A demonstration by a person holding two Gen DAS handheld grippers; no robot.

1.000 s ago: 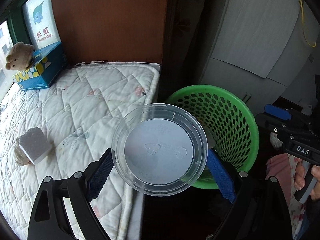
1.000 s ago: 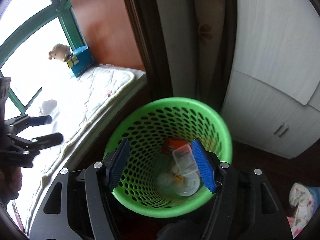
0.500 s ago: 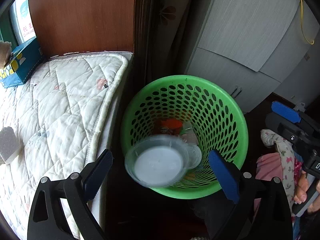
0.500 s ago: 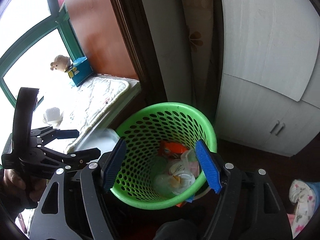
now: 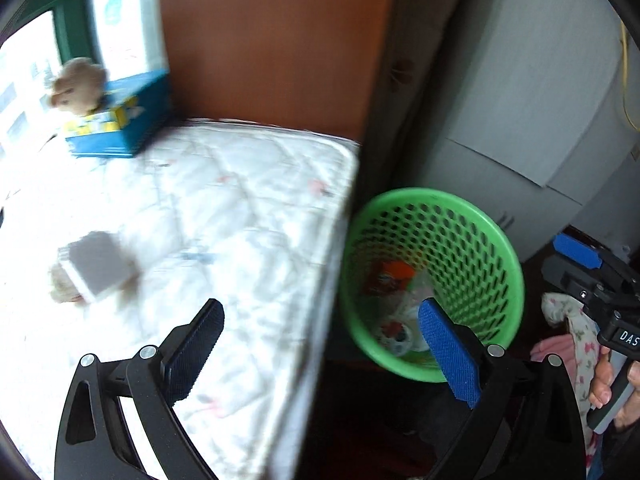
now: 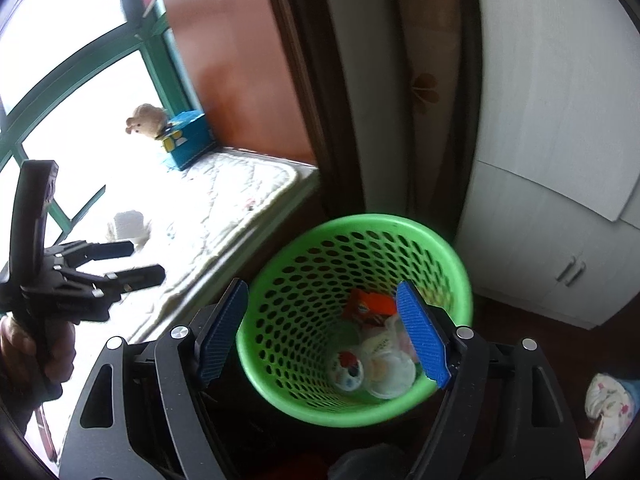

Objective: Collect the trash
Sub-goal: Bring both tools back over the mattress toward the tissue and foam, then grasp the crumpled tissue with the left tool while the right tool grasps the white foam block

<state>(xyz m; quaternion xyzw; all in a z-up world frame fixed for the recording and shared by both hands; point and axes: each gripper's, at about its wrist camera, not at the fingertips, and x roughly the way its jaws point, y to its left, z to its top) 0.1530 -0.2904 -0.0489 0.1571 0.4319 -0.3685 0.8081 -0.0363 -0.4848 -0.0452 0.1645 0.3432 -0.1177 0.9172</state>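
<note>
The clear tub has dropped into the basket; both tongs, left and right, gape empty, the right having just widened. The cup on the bed looks light, crushable: grip its sides.

We see the green basket open from above, wedged between the mattress edge and the grey cabinet; the mattress top lies mostly bare beside a grey block.

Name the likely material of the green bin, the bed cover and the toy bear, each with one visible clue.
Green basket: probably moulded plastic, given its smooth, slightly glossy rim and regular punched holes.
Mattress cover: quilted white fabric; stitched lines and a piped edge show.
Toy bear: looks like plush, with a fuzzy tan outline, though blurred.
</note>
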